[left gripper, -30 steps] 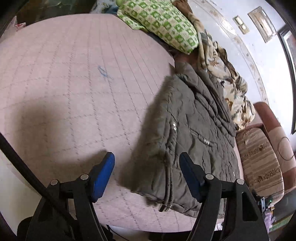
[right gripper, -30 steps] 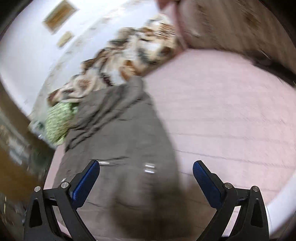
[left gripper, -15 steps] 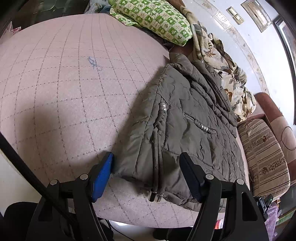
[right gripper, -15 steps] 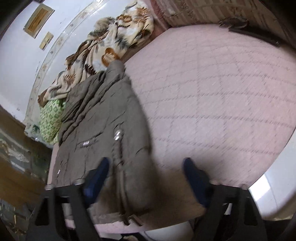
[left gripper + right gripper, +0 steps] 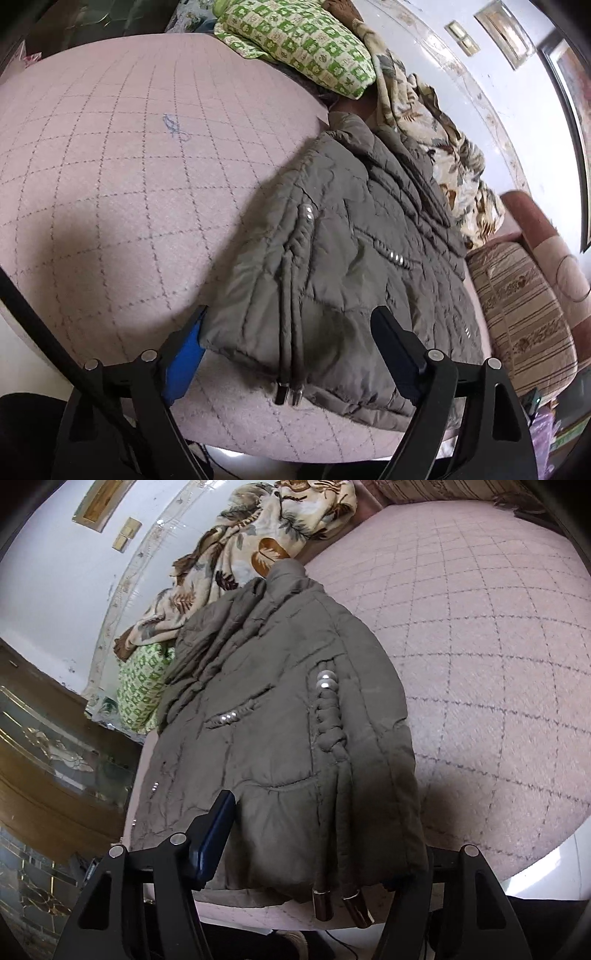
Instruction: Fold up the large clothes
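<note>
Grey padded jacket is lying folded along the near edge of the pink quilted bed. Left tool is opening, right tool is closing; both are straddling the jacket's hem, neither visibly pinching.

A pink quilted bedspread fills the left and centre of the left wrist view, with a small blue mark at upper centre-left. A green-and-white checked pillow lies at the top centre, touching a leaf-print blanket bunched down the upper right. A striped cushion sits at lower right. In the right wrist view a wooden glass-fronted cabinet stands at the left, below a white wall.
</note>
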Demonstrator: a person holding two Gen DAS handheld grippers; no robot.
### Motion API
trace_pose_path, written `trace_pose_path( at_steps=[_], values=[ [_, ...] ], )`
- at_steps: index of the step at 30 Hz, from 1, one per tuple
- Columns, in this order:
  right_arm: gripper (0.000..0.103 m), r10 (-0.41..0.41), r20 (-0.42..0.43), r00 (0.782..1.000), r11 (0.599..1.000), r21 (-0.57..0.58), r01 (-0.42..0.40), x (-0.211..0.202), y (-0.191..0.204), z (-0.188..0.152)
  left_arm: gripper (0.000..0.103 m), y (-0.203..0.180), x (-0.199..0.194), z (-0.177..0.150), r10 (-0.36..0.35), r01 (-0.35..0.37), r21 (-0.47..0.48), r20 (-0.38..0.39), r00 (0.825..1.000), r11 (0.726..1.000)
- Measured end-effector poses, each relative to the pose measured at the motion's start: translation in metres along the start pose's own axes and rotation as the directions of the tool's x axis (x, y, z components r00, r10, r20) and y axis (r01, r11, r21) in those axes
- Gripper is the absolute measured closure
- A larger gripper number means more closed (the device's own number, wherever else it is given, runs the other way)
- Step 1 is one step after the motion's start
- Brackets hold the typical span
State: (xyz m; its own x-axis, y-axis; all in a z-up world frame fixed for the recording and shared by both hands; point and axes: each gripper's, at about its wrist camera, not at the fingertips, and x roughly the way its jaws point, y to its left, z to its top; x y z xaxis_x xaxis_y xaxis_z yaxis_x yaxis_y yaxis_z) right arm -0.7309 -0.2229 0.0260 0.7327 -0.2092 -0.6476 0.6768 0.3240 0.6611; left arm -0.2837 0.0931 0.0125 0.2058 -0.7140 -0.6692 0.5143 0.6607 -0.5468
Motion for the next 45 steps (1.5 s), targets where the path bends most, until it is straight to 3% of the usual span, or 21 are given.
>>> trace_pose_path(
  at_steps=[9, 12, 17, 22, 24, 25, 26, 28, 29, 34, 45],
  values=[
    [0.034, -0.033, 0.03, 0.999, 0.999, -0.021, 0.034, 0.001, 0.004, -0.004, 0.013, -0.016, 0.007, -0.005, 0.021, -0.022, 0.049, 0.038, 0.999, 0.999],
    [0.034, -0.055, 0.044, 0.998, 0.997, -0.05, 0.057, 0.003, 0.009, -0.004, 0.038, -0.03, 0.01, -0.008, 0.005, -0.009, 0.109, 0.046, 0.999, 0.994],
    [0.034, -0.055, 0.07, 0.996, 0.996, -0.061, 0.059, 0.002, 0.009, -0.007, 0.038, -0.038, 0.016, -0.012, 0.05, -0.059, 0.15, 0.063, 0.997, 0.987],
    [0.034, -0.045, 0.086, 0.995, 0.998, -0.05, 0.049, 0.003, 0.007, -0.006, 0.023, -0.044, 0.024, -0.014, 0.072, -0.082, 0.183, 0.062, 0.995, 0.98],
    [0.04, -0.025, 0.089, 0.996, 0.999, -0.019, 0.027, 0.001, 0.003, -0.004, 0.029, -0.049, 0.022, -0.016, 0.082, -0.097, 0.214, 0.082, 0.993, 0.972],
    [0.053, -0.015, 0.086, 0.996, 1.0, -0.004, 0.015, 0.0, 0.0, -0.002, 0.034, -0.05, 0.02, -0.016, 0.077, -0.096, 0.223, 0.091, 0.993, 0.97],
    [0.058, -0.006, 0.086, 0.996, 1.0, 0.007, 0.005, -0.002, -0.003, -0.001, 0.037, -0.05, 0.019, -0.016, 0.074, -0.093, 0.225, 0.095, 0.993, 0.97],
    [0.063, -0.007, 0.089, 0.996, 1.0, 0.008, 0.007, -0.004, -0.004, -0.001, 0.051, -0.047, 0.017, -0.015, 0.071, -0.091, 0.215, 0.101, 0.992, 0.972],
    [0.066, -0.01, 0.089, 0.996, 1.0, -0.003, 0.011, -0.004, -0.001, -0.001, 0.052, -0.046, 0.017, -0.014, 0.07, -0.089, 0.21, 0.1, 0.993, 0.974],
    [0.067, -0.066, 0.111, 0.992, 0.992, -0.097, 0.077, -0.006, 0.016, -0.003, 0.053, -0.05, 0.017, -0.018, 0.106, -0.131, 0.238, 0.115, 0.988, 0.962],
    [0.066, -0.046, 0.085, 0.995, 0.999, -0.025, 0.049, -0.001, 0.001, -0.003, 0.052, -0.049, 0.02, -0.019, 0.134, -0.158, 0.237, 0.112, 0.985, 0.959]
  ],
)
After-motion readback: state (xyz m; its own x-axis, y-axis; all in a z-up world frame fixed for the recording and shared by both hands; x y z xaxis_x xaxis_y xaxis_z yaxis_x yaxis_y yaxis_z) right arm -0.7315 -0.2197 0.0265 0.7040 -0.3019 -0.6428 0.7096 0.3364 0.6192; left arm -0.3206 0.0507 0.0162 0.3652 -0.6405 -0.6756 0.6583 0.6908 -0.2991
